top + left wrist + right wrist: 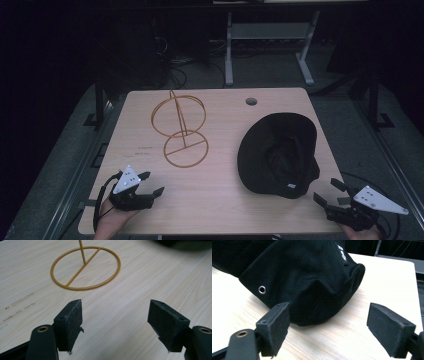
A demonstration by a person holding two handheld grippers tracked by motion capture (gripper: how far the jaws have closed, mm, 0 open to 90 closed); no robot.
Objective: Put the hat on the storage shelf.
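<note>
The left gripper (150, 183) hovers with jaws wide and empty, the gold wire stand (179, 127) just ahead of it on the table (220, 200). The right gripper (330, 192), jaws also spread wide, has the black hat (278, 152) close in front, untouched. Likely the hat belongs on the stand; nothing has begun.

Wooden table (210, 200) — gold wire stand (180, 127), black hat (277, 152) on it.
</note>
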